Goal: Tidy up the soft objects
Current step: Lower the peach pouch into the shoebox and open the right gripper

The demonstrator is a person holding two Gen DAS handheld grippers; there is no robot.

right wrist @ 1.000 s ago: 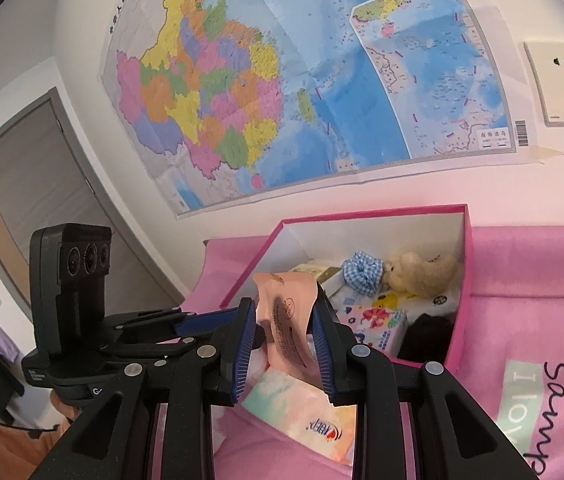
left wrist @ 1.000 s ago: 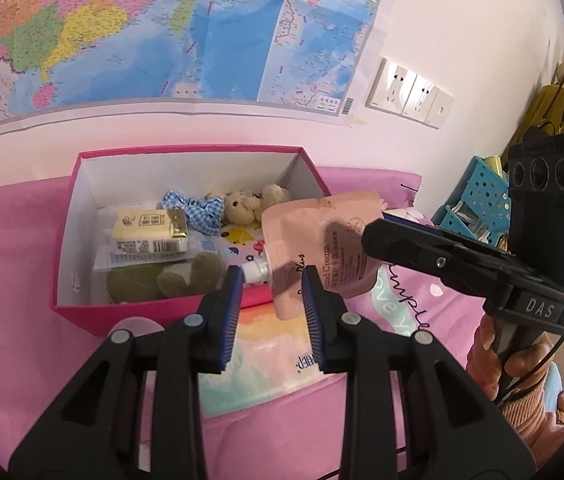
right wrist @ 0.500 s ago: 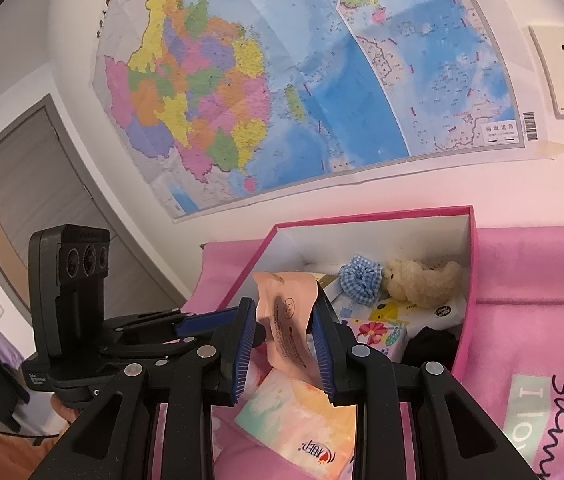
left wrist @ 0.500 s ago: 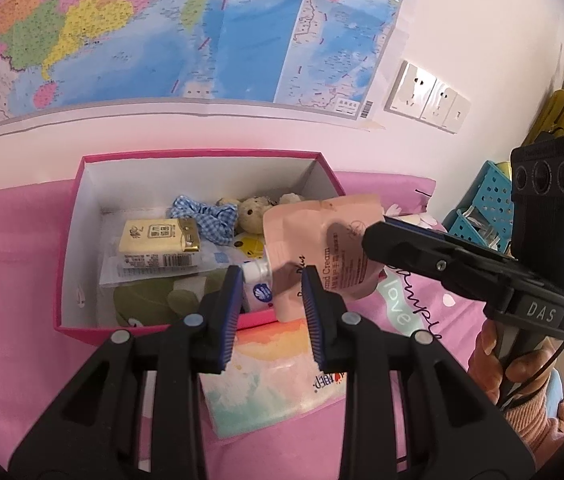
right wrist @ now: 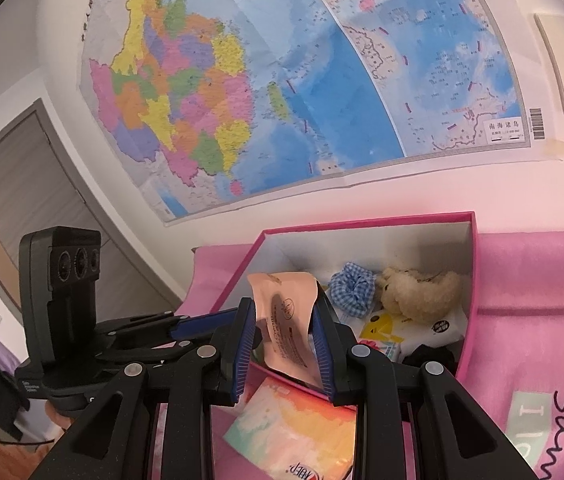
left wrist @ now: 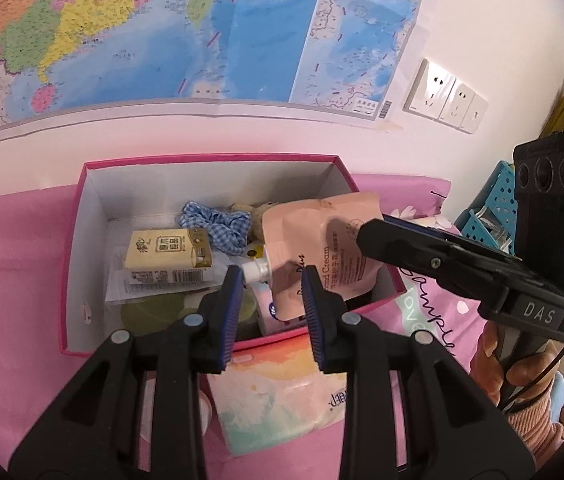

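Right gripper (right wrist: 284, 346) jaws clamp pink pouch (right wrist: 287, 320) over box (right wrist: 467, 344).

A large colourful paper wall map (left wrist: 202, 32) fills the wall from ten to one o'clock. White wall sockets (left wrist: 446, 98) sit at two o'clock. A turquoise perforated plastic basket (left wrist: 494, 208) stands at three o'clock.
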